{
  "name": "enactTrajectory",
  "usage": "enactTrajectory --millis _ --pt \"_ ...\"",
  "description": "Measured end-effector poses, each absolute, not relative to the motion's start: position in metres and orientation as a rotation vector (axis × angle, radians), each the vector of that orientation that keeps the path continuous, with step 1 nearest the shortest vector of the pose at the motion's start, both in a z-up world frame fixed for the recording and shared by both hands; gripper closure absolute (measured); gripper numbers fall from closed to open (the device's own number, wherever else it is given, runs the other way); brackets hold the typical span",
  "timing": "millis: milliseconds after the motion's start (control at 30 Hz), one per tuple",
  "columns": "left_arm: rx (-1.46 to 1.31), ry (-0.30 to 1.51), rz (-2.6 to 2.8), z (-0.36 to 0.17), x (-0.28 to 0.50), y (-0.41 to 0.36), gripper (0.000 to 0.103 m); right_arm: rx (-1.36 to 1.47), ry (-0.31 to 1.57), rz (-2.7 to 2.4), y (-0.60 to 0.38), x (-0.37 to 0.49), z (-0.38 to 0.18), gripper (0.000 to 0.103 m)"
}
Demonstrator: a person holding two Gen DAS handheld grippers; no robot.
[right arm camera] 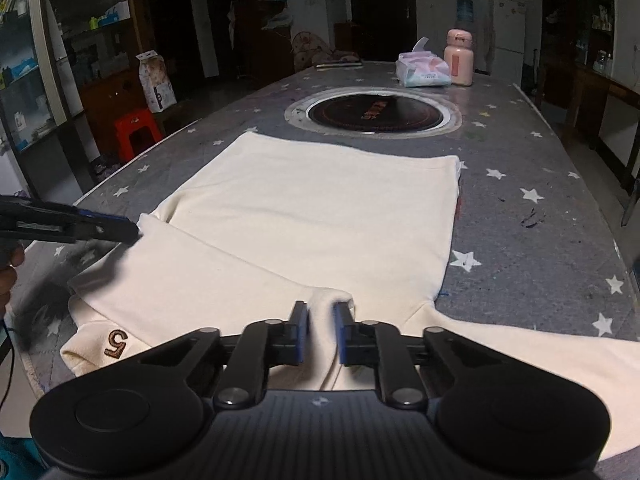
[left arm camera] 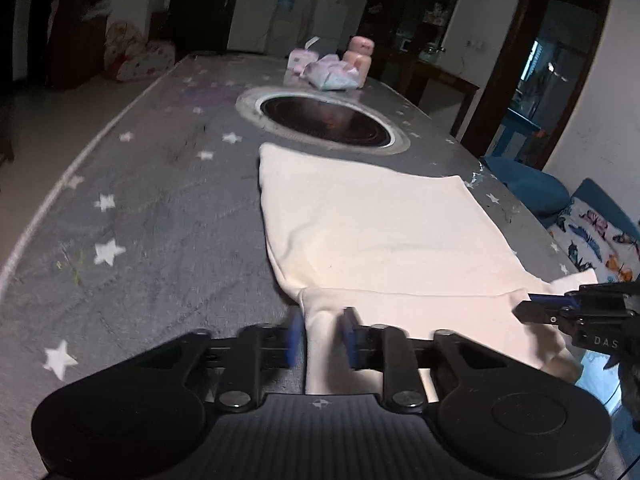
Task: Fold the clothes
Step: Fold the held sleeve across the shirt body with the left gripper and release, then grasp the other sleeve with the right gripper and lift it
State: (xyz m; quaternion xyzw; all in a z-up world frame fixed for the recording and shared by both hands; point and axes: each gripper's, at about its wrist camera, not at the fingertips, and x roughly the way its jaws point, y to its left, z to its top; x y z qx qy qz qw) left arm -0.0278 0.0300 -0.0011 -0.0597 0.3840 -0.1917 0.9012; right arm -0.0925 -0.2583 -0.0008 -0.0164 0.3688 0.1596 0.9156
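Left wrist view: left gripper [left arm camera: 323,334] pinching fold of cream shirt [left arm camera: 372,224], jaws nearly closed on cloth. Shirt lying flat on grey starry tabletop [left arm camera: 160,208], round black plate [left arm camera: 325,120] at 12 o'clock.

Right wrist view: right gripper [right arm camera: 321,330] squeezing shirt [right arm camera: 312,208] bunch, jaws nearly closed. Left gripper [right arm camera: 132,229] gripping shirt edge at 9 o'clock. Pink bottle [right arm camera: 459,58] standing at 1 o'clock.

Readable marks: one numeral and one partial word

A brown embroidered "5" [right arm camera: 115,345] stands on the near left corner of the cream garment [right arm camera: 320,216], seen upside down from the right wrist view. White letters "DAS" [left arm camera: 605,341], cut off at the frame edge, stand on the black body of the right tongs [left arm camera: 528,307] in the left wrist view. Reddish lettering at the centre of the round cooktop [right arm camera: 374,112] set into the worktop is too blurred to read, as are the print on the tissue pack [right arm camera: 424,72] and the labels on the shelf goods.
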Motion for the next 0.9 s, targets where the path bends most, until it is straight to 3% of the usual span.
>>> enactTrajectory --millis 233,367,633,900 --pt "-0.128 0.793 -0.322 -0.004 -0.036 0.048 0.099 -0.046 0.748 0.331 -0.256 -0.091 0.002 0.094" --pt "-0.134 0.771 -0.355 0.008 -0.039 0.051 0.098 -0.060 0.750 0.328 -0.256 -0.091 0.003 0.086" --pt "-0.102 0.743 -0.474 0.017 -0.033 0.016 0.081 -0.096 0.740 0.409 -0.250 -0.114 0.014 0.086" --pt "-0.100 0.781 -0.464 0.002 -0.027 0.012 0.077 -0.119 0.705 0.367 -0.254 -0.126 0.017 0.086"
